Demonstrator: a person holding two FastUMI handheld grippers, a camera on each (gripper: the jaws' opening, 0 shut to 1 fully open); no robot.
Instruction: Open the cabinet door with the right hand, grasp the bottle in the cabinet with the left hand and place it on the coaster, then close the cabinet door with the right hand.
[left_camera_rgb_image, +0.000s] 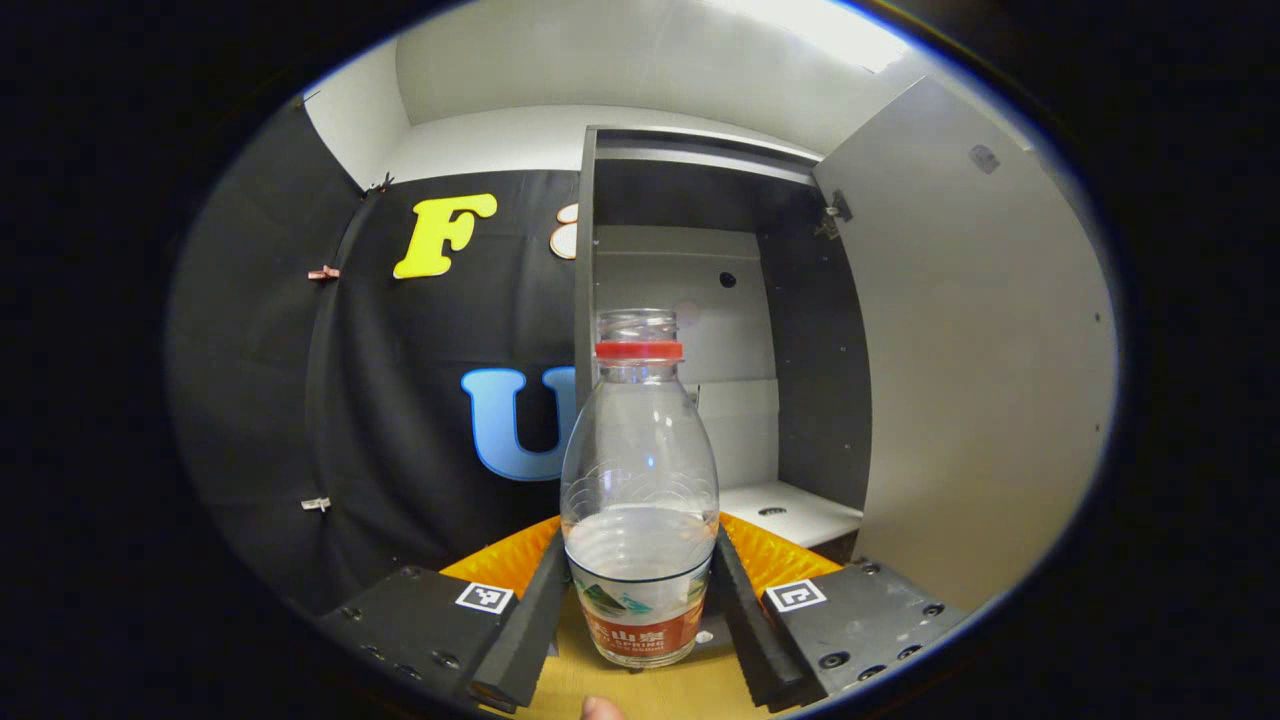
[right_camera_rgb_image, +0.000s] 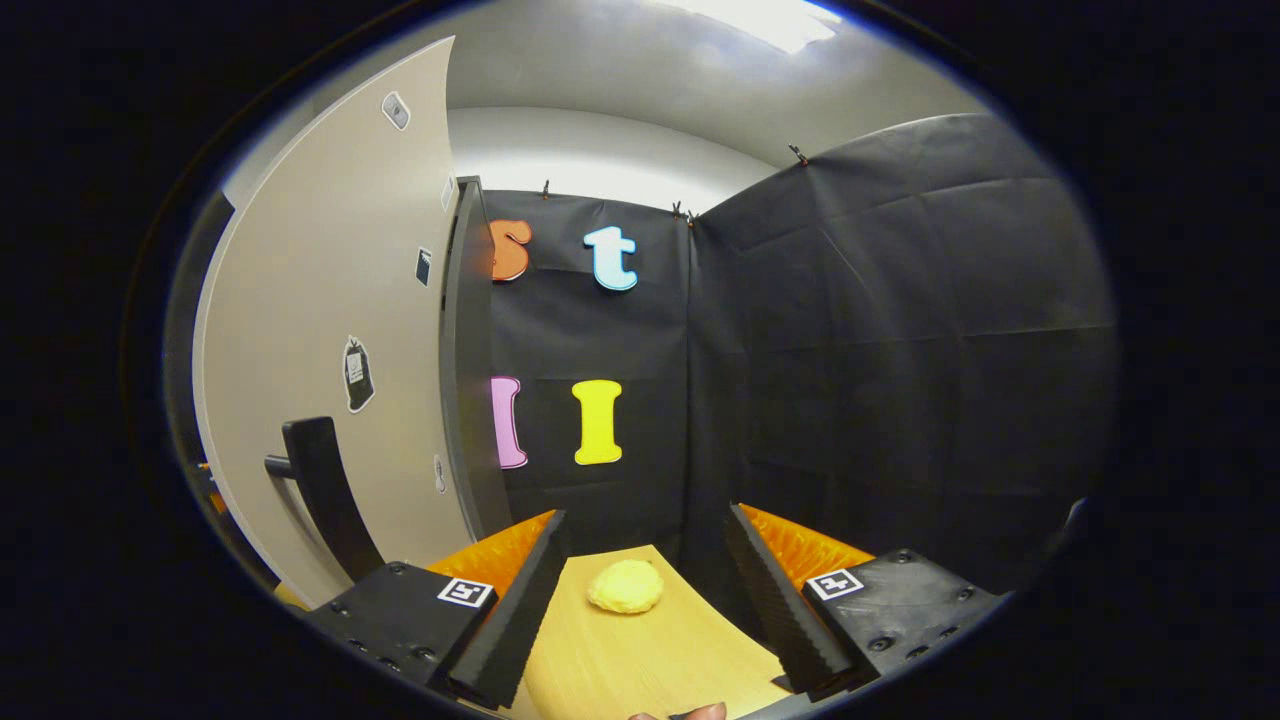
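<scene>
In the left gripper view the left gripper (left_camera_rgb_image: 640, 600) has its jaws pinching the bottle (left_camera_rgb_image: 640, 490) low on the body, at the label, with the bottle upright and out in front of the open cabinet (left_camera_rgb_image: 700, 330). The bottle's foot sits at or just above the bench (left_camera_rgb_image: 640, 695); I cannot tell which. It is part full and has no cap on, only the red ring at the neck. The chief risk, as I judge it, is a spill: held so low, the bottle can tip or swing in the jaws if it is moved fast or tilted, and water would come out of the open mouth. The smooth, soft wall may also slip or buckle under a hard squeeze. No coaster is plain here, so setting down off target is a second risk.

To the right, the door (left_camera_rgb_image: 980, 350) stands wide open beside the bottle; a sideways move that way could knock it.

In the right gripper view the right gripper (right_camera_rgb_image: 645, 590) has its jaws spread and empty. The handle (right_camera_rgb_image: 325, 490) is near, to its left, free to reach. A small yellow lump (right_camera_rgb_image: 625, 586) lies ahead on the bench, between the jaws' line of travel.
</scene>
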